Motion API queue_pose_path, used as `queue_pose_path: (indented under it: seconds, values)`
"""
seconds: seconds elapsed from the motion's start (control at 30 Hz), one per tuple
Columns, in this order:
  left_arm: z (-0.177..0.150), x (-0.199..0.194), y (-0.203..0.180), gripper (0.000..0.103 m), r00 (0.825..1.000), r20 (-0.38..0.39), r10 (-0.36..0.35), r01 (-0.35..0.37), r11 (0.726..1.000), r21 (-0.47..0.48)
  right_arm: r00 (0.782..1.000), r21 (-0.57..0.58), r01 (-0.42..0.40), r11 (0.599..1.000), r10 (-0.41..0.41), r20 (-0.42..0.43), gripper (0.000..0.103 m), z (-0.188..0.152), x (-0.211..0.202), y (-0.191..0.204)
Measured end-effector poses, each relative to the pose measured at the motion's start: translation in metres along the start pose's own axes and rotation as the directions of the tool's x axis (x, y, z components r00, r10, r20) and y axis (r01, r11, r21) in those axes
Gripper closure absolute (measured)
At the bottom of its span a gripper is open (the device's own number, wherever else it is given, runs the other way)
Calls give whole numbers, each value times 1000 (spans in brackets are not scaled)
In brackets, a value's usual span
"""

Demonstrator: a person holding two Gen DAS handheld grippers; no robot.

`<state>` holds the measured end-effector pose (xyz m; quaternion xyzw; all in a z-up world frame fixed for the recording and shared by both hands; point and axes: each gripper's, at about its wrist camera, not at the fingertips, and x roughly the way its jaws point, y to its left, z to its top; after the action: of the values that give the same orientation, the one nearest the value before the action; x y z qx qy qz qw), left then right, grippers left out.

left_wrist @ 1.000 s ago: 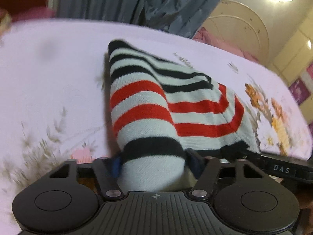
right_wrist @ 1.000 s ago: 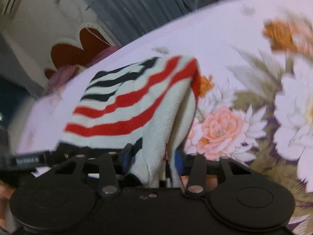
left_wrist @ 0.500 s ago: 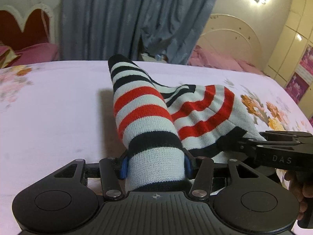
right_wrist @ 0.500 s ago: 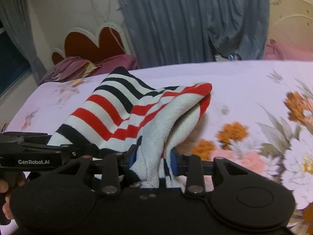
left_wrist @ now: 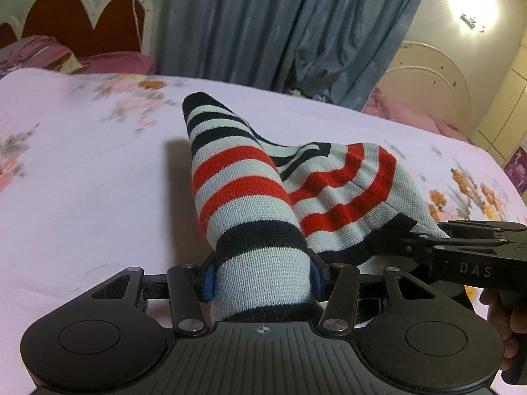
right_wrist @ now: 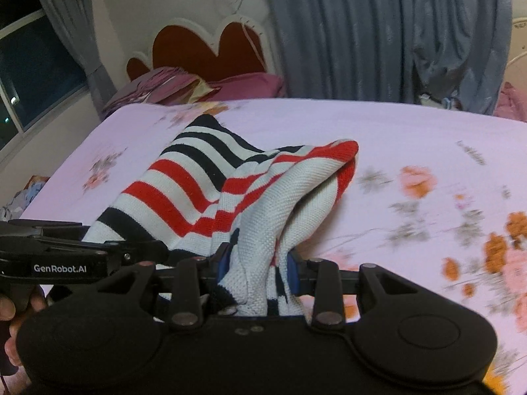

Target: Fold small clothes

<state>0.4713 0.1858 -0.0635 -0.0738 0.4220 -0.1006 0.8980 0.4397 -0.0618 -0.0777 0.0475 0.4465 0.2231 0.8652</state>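
A small knit garment (left_wrist: 250,184) with red, black and white stripes is held up off the bed, its far end resting on the sheet. My left gripper (left_wrist: 262,278) is shut on one bunched end of it. My right gripper (right_wrist: 258,271) is shut on the other end (right_wrist: 263,230), where the white inside of the knit shows. The two grippers are side by side: the right one shows at the right of the left wrist view (left_wrist: 461,253), the left one at the left of the right wrist view (right_wrist: 82,256).
The bed has a pale pink floral sheet (left_wrist: 82,197). A red and white headboard (right_wrist: 210,46) with purple pillows (right_wrist: 184,85) is behind, beside grey curtains (right_wrist: 378,33). A window (right_wrist: 29,75) is at the left. The sheet around the garment is bare.
Both grippers have lifted and tilted up with the garment in them, so the room behind came into view. The garment now stands higher off the sheet.
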Motion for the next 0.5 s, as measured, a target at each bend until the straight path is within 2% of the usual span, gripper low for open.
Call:
queue_pose_path:
  seconds: [0.27,0.43,0.5]
  values:
    - [-17,5,28,52,1000,-16,-22,22,1000,-16,999,11,21,1000,-20,-30,70,-9,16,28]
    - [-25,14,38,50,999,-23,-42,41,999,-26,998,55,37,998,-34,-55,70,-19,24,21]
    - [-28,19,43,44,998,-30,-53,51,998,-45,996,77,41,996,-35,-79,70,-25,29,14]
